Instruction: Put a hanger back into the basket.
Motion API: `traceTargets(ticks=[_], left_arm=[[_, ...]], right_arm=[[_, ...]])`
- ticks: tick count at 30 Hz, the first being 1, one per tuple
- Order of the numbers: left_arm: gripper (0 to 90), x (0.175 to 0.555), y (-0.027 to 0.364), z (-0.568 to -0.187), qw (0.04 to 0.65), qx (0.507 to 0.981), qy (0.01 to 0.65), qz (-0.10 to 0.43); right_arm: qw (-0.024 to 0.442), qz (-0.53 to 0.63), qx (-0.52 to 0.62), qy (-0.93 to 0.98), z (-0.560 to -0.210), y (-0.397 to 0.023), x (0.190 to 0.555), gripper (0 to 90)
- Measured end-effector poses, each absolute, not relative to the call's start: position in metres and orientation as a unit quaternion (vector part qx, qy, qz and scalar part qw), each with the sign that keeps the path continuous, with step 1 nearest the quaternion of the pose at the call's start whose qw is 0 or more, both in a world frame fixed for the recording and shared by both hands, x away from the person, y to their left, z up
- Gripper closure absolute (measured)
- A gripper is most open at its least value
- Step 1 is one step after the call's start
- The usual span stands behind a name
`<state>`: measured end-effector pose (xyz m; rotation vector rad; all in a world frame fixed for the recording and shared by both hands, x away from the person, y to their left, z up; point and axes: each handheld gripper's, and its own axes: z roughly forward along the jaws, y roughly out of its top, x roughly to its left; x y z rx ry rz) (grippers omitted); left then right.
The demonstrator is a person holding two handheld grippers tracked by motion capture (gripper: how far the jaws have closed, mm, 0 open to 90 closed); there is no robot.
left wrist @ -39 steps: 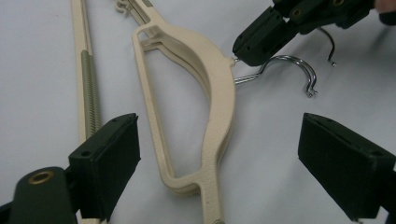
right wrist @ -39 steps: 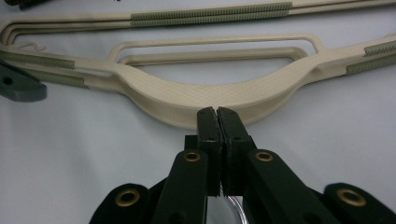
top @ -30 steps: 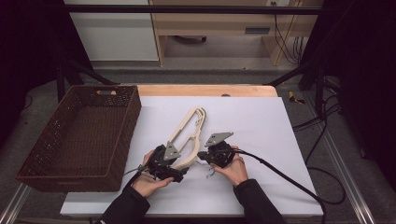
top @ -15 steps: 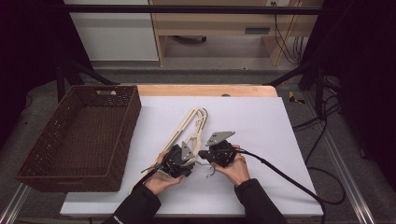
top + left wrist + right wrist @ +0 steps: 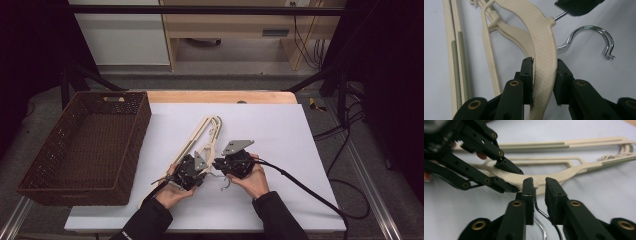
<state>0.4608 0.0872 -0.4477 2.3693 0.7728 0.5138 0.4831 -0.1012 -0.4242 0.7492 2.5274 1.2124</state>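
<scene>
Two cream plastic hangers (image 5: 200,135) lie overlapped on the white table (image 5: 270,130). In the left gripper view the curved shoulder of one hanger (image 5: 544,37) runs between the jaws of my left gripper (image 5: 544,65), which have just been closing and now press on it from both sides. Its chrome hook (image 5: 589,28) lies to the right. My right gripper (image 5: 539,183) faces the left gripper (image 5: 509,177) at the hanger's neck. Its jaws have just been opening, and the hook's wire (image 5: 539,210) runs up between them along the left pad, with a gap to the right pad.
A dark brown wicker basket (image 5: 142,120) stands empty at the table's left. A black cable (image 5: 310,192) trails from the right gripper across the table's front right. Both hands (image 5: 257,182) rest near the front edge. The second hanger's ribbed bar (image 5: 456,50) lies left of the held one.
My left hand has shifted a little to the right, up against the hanger beside the right gripper. The right hand has stayed where it was.
</scene>
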Motion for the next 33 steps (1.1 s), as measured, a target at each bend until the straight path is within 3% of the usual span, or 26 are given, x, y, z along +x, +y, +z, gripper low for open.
traceTargets(ticks=[6, 13, 23, 33], left_arm=[[73.6, 0.458, 0.096, -0.436, 0.302, 0.886, 0.293, 0.195], [76.2, 0.456, 0.113, -0.420, 0.316, 0.875, 0.306, 0.201], [80.1, 0.458, 0.136, -0.403, 0.321, 0.860, 0.330, 0.219], [85.0, 0.466, 0.173, -0.389, 0.330, 0.832, 0.379, 0.236]], right_arm=[[0.165, 0.484, 0.261, 0.819, -0.386, -0.123, 0.470, 53.6], [0.211, 0.518, 0.319, 0.765, -0.362, -0.173, 0.461, 37.0], [0.213, 0.507, 0.391, 0.738, -0.384, -0.216, 0.459, 20.8], [0.213, 0.513, 0.391, 0.733, -0.383, -0.219, 0.458, 15.4]])
